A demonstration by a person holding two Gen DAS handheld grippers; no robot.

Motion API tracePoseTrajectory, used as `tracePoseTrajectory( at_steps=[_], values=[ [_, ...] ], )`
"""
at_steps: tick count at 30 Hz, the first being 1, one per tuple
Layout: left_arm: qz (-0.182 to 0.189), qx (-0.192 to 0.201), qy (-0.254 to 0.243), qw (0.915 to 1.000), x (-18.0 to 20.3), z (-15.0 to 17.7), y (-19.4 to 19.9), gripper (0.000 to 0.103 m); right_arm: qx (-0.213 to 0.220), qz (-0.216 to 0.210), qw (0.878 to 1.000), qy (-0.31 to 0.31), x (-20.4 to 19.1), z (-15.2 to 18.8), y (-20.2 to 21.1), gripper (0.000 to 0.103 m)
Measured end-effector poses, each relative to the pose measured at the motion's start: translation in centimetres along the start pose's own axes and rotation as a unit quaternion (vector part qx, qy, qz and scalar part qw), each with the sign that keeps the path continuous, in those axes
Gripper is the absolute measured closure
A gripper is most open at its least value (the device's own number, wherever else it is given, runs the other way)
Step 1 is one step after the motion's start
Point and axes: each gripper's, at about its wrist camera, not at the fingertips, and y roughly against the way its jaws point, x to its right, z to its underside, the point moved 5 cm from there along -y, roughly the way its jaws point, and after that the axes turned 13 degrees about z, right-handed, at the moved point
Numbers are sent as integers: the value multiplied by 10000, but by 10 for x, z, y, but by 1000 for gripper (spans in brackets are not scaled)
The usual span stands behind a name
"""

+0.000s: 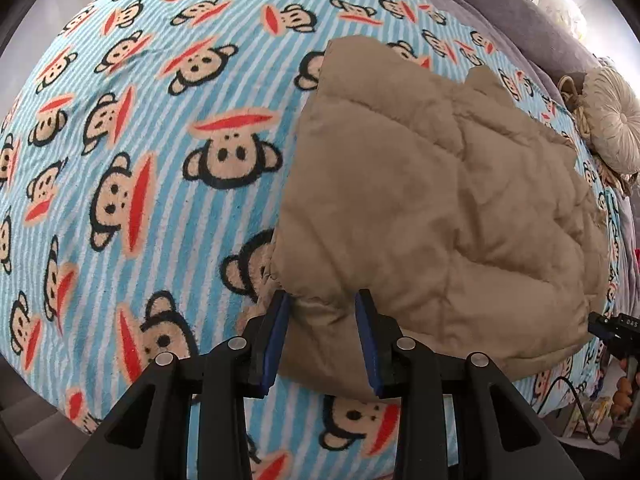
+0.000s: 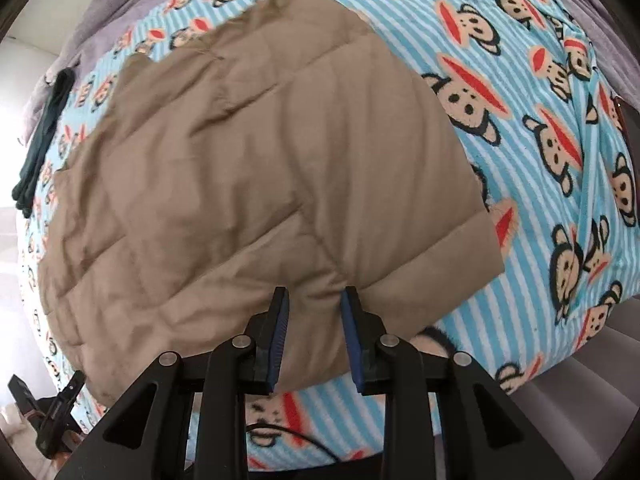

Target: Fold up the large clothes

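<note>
Pinching the tan quilted jacket [image 1: 440, 200] hem: left gripper [image 1: 323, 300] and right gripper [image 2: 314, 294], fingers part-closed on fabric.

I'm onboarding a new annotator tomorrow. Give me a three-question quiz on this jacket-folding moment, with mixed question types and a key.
1. True or false: the left gripper has tan fabric of the quilted jacket between its fingers.
2. Multiple choice: what does the jacket lie on? A) a bare wooden table B) a blue-striped monkey-print blanket C) a white tiled floor
3. Fill in: in the right wrist view, the right gripper pinches the jacket's near ____.

Key:
1. True
2. B
3. Edge; the fabric puckers between the blue pads.
</note>
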Motion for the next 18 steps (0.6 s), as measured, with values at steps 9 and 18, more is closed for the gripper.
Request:
tracePoseTrajectory(
  at_steps=[9, 18],
  values=[
    [-140, 174, -258, 9994, 17, -2, 9, 11, 196, -189, 9989, 393, -36, 19, 33, 63],
    [-145, 182, -327, 9992, 22, -12, 6, 10, 219, -292, 9940, 1031, -83, 45, 40, 45]
  ],
)
